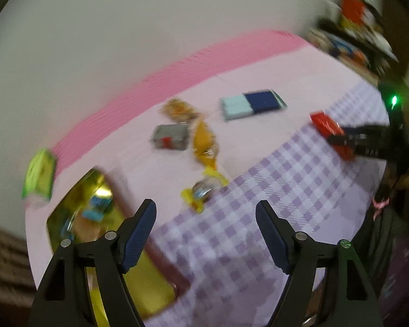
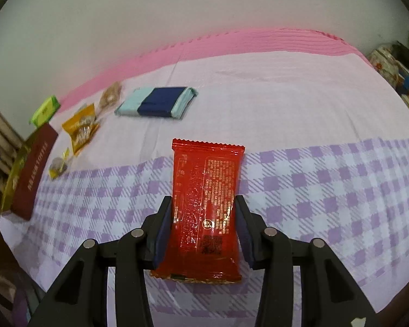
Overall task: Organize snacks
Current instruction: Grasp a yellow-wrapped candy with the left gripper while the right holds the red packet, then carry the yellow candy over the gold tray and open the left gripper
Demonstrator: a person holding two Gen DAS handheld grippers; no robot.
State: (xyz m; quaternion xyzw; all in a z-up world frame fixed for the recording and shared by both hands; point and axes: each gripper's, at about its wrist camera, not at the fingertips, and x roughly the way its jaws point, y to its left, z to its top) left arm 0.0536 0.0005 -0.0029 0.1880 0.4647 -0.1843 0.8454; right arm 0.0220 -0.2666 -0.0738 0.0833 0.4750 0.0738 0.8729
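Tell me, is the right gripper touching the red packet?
Touching. In the right wrist view, the right gripper has both pads pressed against the red packet's sides.

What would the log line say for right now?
right gripper: shut on red snack packet | left gripper: open, empty | gold box: open, snacks inside | loose snacks on bedsheet

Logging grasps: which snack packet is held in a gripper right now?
The red packet, clamped between the right gripper fingers. The orange, yellow and green packets lie untouched on the cloth.
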